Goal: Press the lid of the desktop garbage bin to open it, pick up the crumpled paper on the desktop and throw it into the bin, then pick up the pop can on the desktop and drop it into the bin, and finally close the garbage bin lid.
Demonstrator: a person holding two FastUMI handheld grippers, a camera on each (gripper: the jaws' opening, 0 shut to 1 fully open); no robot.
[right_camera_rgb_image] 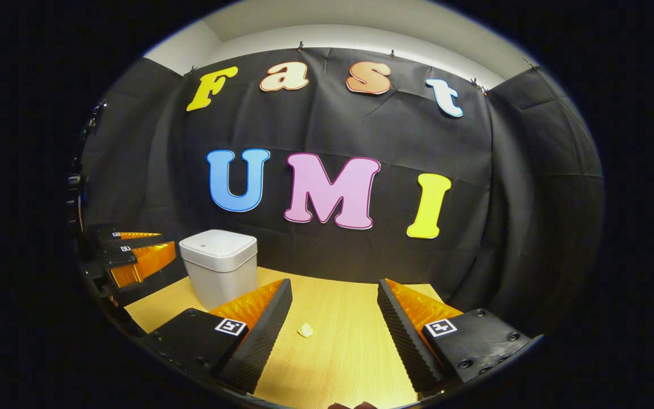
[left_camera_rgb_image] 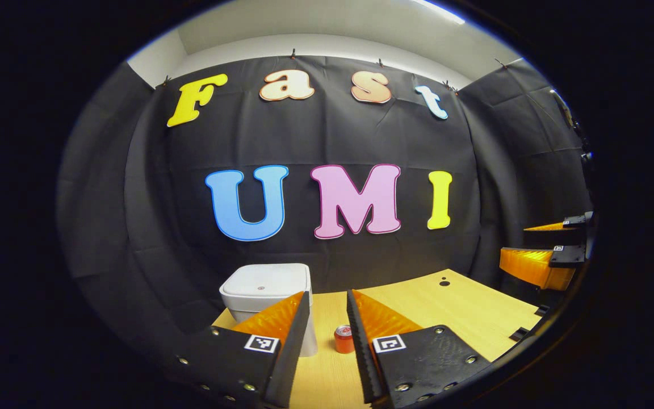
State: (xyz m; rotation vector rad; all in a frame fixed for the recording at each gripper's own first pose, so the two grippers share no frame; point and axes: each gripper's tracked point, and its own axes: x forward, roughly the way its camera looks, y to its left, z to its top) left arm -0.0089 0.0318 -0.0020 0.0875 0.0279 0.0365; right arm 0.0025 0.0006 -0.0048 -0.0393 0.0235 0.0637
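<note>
Left gripper view, left gripper [left_camera_rgb_image: 327,341] narrowly parted above pop can [left_camera_rgb_image: 344,339], right gripper [right_camera_rgb_image: 335,326] wide over crumpled paper [right_camera_rgb_image: 305,330].

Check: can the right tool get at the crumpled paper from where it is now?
Probably yes. The right tool is open, and the crumpled paper lies on bare table just ahead between its fingers. The bin stands off to the side, lid down.

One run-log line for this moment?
bin lid shut | paper on desk | can on desk | both grippers open, empty
</note>
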